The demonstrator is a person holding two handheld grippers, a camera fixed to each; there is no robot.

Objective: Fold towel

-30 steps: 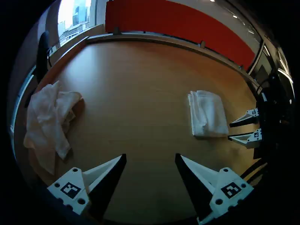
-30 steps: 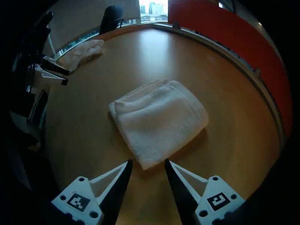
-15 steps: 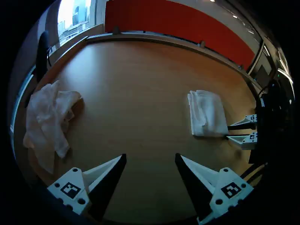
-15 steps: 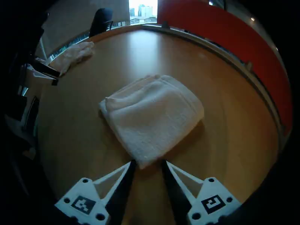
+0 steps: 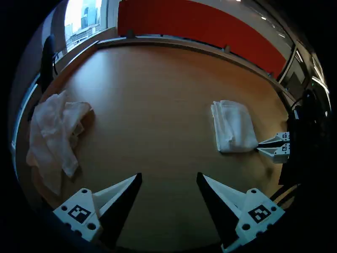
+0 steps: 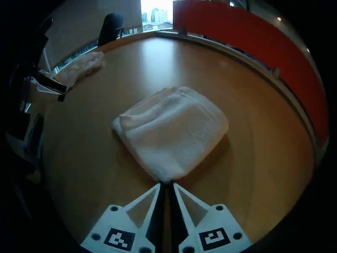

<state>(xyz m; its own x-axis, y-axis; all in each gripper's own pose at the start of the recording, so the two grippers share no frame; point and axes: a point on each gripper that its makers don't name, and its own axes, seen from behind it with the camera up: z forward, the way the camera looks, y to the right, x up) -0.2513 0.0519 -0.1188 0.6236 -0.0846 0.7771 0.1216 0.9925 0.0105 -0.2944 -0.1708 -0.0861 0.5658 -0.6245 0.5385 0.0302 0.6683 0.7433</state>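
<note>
the right gripper point(image 6: 167, 186) has its two fingers drawn almost together, only a thin dark slit between them, with the tips right at the near corner of the folded towel point(image 6: 172, 130). whether any cloth is caught between the tips i cannot tell; the corner seems to end just where the tips begin. the left gripper view gives the same reading from the side: the right gripper point(image 5: 262, 146) is narrow and touches the near corner of the folded towel point(image 5: 234, 126).

the left gripper point(image 5: 168, 177) is spread wide and hangs over bare desk point(image 5: 160, 105), well apart from both cloths. a crumpled towel point(image 5: 54, 135) lies in a loose heap near the desk's left edge, with a dark chair point(image 5: 47, 59) beyond it and a red partition point(image 5: 202, 25) along the far side.

by my judgement this towel is already folded into a compact, squared stack, and the step in hand is a last nudge or tidy of it. next is probably the crumpled towel: both grippers would have to travel over, open, and find two corners in the heap to spread it flat.
</note>
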